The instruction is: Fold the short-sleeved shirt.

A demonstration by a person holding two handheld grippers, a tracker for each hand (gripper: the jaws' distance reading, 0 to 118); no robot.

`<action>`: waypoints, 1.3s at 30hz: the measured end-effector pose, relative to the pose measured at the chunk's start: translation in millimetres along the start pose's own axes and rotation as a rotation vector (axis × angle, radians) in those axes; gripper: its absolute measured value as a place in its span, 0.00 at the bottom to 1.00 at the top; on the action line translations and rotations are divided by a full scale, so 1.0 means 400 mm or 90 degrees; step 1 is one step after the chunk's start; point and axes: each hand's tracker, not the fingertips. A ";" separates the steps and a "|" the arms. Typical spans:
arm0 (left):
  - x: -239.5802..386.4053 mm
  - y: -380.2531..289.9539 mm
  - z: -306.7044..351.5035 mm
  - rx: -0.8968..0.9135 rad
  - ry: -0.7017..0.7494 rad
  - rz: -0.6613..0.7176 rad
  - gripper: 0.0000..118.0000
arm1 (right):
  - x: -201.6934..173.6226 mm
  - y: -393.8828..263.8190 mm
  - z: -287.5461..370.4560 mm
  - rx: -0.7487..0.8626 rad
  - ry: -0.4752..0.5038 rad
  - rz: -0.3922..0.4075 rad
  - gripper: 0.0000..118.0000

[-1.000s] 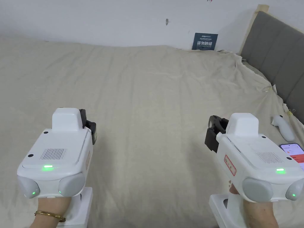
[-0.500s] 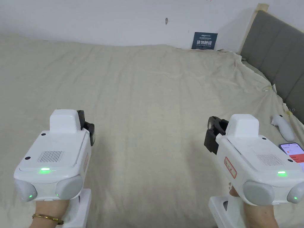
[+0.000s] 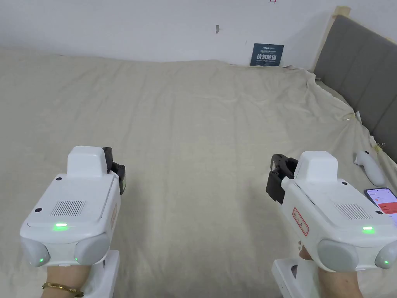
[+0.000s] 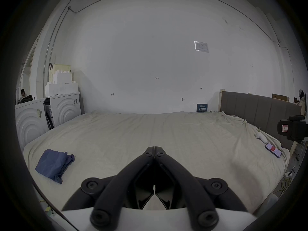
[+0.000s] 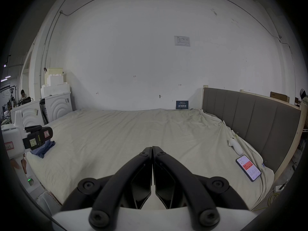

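A blue shirt [image 4: 54, 164] lies bunched near the left edge of the bed, far left of my left gripper; in the right gripper view the blue shirt [image 5: 43, 149] is partly hidden behind the left gripper's body. My left gripper [image 4: 154, 152] is held above the beige sheet [image 3: 201, 128], jaws shut together with nothing between them. My right gripper [image 5: 152, 147] hovers over the sheet on the right side, its jaws also shut and empty. In the head view the left gripper [image 3: 118, 174] and right gripper [image 3: 276, 176] are held level, wide apart.
A phone [image 3: 384, 201] with a lit screen and a white controller [image 3: 370, 167] lie at the bed's right edge. A grey headboard [image 3: 360, 70] stands on the right. A blue sign [image 3: 266, 54] leans on the wall. White appliances [image 4: 50, 111] stand left of the bed.
Both grippers have sunk slightly lower in the head view. Their jaws stay as they were.
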 end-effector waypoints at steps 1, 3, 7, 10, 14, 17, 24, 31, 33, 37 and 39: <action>0.001 0.000 0.000 0.000 0.000 -0.001 0.00 | 0.000 0.000 0.001 0.000 0.001 0.000 0.00; 0.003 0.000 0.002 0.000 0.000 -0.002 0.00 | 0.001 0.000 0.001 -0.001 0.001 0.000 0.00; 0.001 -0.003 -0.002 0.000 0.000 -0.001 0.00 | 0.006 0.000 0.003 -0.001 0.002 -0.010 0.00; 0.003 -0.004 0.000 0.001 -0.001 -0.004 0.00 | 0.008 0.002 0.005 0.002 -0.001 -0.009 0.00; 0.003 -0.005 -0.001 0.001 -0.003 -0.004 0.00 | 0.013 0.003 0.007 0.002 0.000 -0.015 0.00; 0.003 -0.001 0.000 0.001 -0.004 0.003 0.00 | 0.013 0.002 0.008 0.001 0.001 -0.014 0.00; 0.003 -0.001 0.000 0.004 -0.004 0.000 0.00 | 0.010 0.001 0.009 0.000 0.006 -0.015 0.00; 0.007 0.000 0.002 0.005 -0.007 -0.006 0.00 | 0.010 0.003 0.012 0.002 0.009 -0.013 0.00; 0.010 0.004 0.007 0.006 -0.008 -0.005 0.00 | 0.010 0.003 0.013 0.003 0.009 -0.012 0.00; 0.012 0.005 0.011 0.006 -0.011 -0.005 0.00 | 0.012 0.004 0.015 0.003 0.010 -0.017 0.00; 0.014 0.005 0.013 0.005 -0.012 -0.007 0.00 | 0.013 0.004 0.016 0.004 0.009 -0.015 0.00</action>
